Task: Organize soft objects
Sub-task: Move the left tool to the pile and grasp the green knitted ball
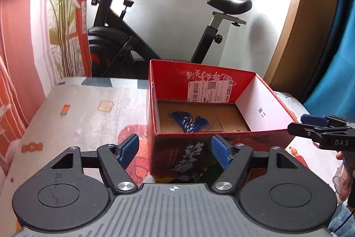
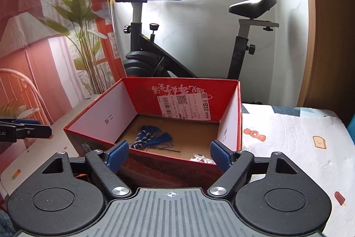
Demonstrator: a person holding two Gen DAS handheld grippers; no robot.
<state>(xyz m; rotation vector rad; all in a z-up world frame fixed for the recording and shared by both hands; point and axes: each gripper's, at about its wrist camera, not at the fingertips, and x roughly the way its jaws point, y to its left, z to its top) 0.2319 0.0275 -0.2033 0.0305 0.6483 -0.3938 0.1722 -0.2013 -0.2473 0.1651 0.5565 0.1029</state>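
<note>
both tongs are wide and hold nothing: our left tongs [image 1: 175,151] sit just in front of the red box [image 1: 264,101], and our right tongs [image 2: 169,156] sit at its near wall. we think it is time to go get the next soft thing, so we should lift clear of the box walls and not bump them. inside the box, the blue tassel rope [image 2: 152,139] lies on the brown floor. a small clear packet [image 2: 200,158] lies in the near corner.

Left gripper [image 1: 175,151] angled downward, blue-padded jaws spread wide, nothing between them. Right gripper [image 2: 169,156] angled downward, jaws likewise apart and empty. Each gripper appears at the other view's edge.
</note>
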